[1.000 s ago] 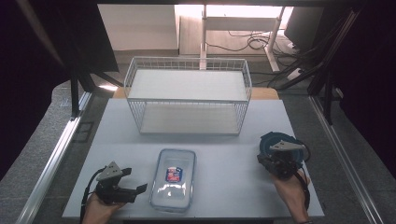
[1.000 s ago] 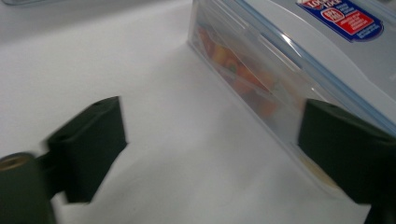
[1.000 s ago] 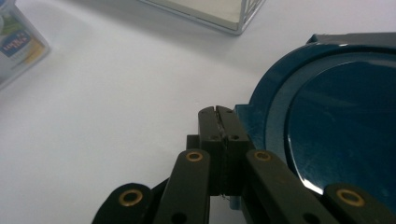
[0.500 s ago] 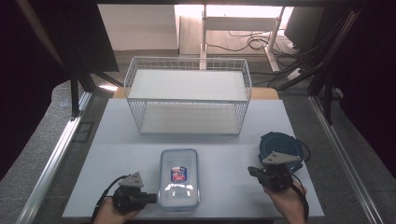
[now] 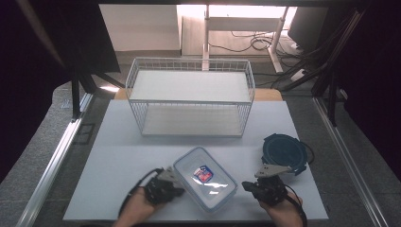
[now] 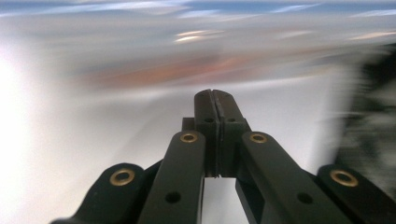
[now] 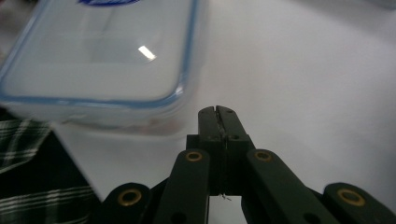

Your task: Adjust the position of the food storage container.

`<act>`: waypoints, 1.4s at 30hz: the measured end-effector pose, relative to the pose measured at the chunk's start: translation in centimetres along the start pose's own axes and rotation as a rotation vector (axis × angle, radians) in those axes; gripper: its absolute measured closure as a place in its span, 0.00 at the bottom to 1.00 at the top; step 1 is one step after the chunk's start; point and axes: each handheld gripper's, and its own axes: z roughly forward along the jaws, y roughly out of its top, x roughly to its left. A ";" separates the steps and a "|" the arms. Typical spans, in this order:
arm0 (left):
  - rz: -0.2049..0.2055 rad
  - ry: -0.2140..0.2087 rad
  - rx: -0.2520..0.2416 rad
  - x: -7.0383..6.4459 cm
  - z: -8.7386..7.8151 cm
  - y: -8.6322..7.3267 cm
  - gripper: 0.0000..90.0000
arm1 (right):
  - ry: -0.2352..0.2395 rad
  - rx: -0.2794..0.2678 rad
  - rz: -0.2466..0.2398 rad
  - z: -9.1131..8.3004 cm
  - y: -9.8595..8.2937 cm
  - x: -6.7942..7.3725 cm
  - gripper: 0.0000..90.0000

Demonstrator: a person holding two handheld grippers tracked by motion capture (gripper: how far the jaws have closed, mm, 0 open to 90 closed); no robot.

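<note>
Clear lidded container (image 5: 205,178) sits near-centre on the white tabletop (image 5: 118,161), turned askew. Left gripper (image 5: 176,188) flanks its left, right gripper (image 5: 247,185) its right, both jaws pressed together, holding nothing.

Clear glossy plastic box (image 5: 204,178), wire basket (image 5: 190,96)

A clear rectangular plastic box (image 5: 205,178) lies flat on the white surface (image 5: 142,161), near its front edge and turned at an angle to it. The box has rounded corners and a lid with a blue rim seal; a small blue and red label sits on the lid. The lid is on. In the right gripper view, the box (image 7: 100,60) has a translucent top with a blue rim line.
</note>
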 end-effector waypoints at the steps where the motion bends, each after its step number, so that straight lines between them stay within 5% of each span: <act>1: 0.000 0.000 0.000 0.0 0.0 0.0 1.00 | 0.000 0.000 0.000 0.0 0.0 0.0 0.99; 3: -0.067 0.072 -0.068 3.7 -1.4 0.3 1.00 | 0.094 0.022 0.017 0.4 -0.5 1.1 0.99; 5: -0.064 0.089 -0.086 4.5 -1.3 0.8 1.00 | 0.099 0.040 0.002 0.6 -0.6 1.6 0.99; 8: -0.043 -0.026 -0.146 6.4 0.5 2.7 0.99 | 0.122 0.069 -0.018 1.4 -0.5 2.7 0.99; 10: -0.029 -0.042 -0.128 6.2 1.5 3.1 1.00 | 0.083 0.074 -0.020 1.7 -0.4 2.5 0.99; 12: -0.035 -0.045 -0.106 6.1 1.9 2.9 1.00 | 0.093 0.071 -0.001 1.8 -0.3 1.9 0.99; 17: -0.047 -0.059 -0.088 5.5 1.0 1.6 1.00 | 0.039 0.064 -0.008 2.5 0.5 0.8 0.99; 28: -0.192 -0.014 -0.108 3.7 -2.2 -3.1 1.00 | 0.030 0.063 -0.037 6.1 3.9 -0.3 0.99; 34: -0.182 0.018 -0.105 2.5 -2.6 -3.7 1.00 | 0.012 0.073 -0.045 7.8 5.8 -1.3 0.99; 42: -0.181 0.001 -0.111 2.2 -2.2 -3.4 1.00 | 0.000 0.062 -0.038 7.9 5.6 -1.8 0.99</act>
